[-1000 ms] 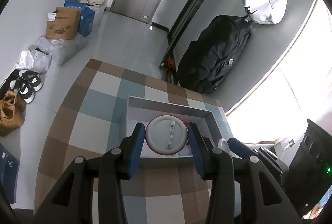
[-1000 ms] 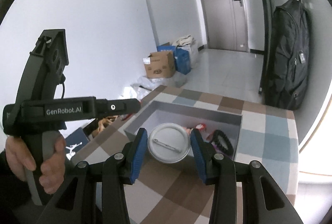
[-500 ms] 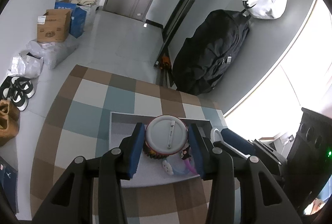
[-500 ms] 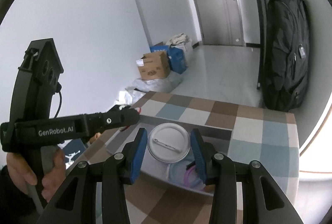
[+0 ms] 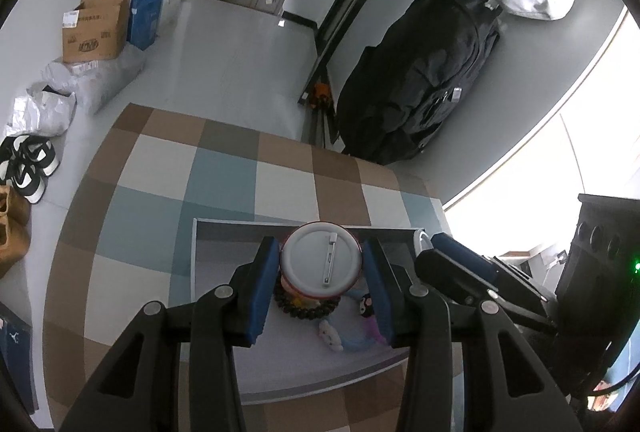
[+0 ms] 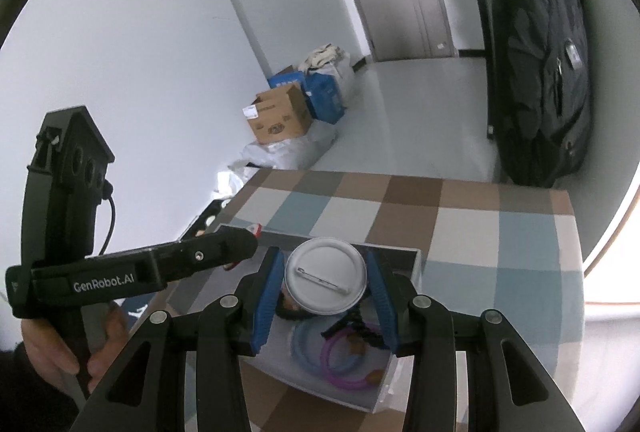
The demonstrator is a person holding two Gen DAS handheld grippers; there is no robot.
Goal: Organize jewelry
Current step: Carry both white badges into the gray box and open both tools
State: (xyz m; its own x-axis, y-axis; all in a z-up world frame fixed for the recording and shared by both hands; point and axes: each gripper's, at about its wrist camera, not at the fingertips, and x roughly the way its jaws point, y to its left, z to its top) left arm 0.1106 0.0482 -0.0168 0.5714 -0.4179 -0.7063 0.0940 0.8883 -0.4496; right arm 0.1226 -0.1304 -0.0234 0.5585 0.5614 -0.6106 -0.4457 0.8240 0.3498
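Two round pin badges are in play, one gripped by each tool above a shallow grey box (image 5: 208,272) on the checked worktop (image 5: 224,183). The left tool (image 5: 322,270) has its blue pads closed partway on the rim of a red-edged badge (image 5: 320,266), which faces the camera with its white back; the pin bar runs almost straight up and down in the left wrist view. The right tool (image 6: 326,282) likewise clamps a white badge (image 6: 326,280) by its edges, back showing, with the pin's long axis lying nearly level, tipped slightly down to the right. Both badges hang over the box, where a dark bead bracelet (image 5: 306,306), a blue ring (image 6: 308,348) and a purple ring (image 6: 348,364) lie on its floor
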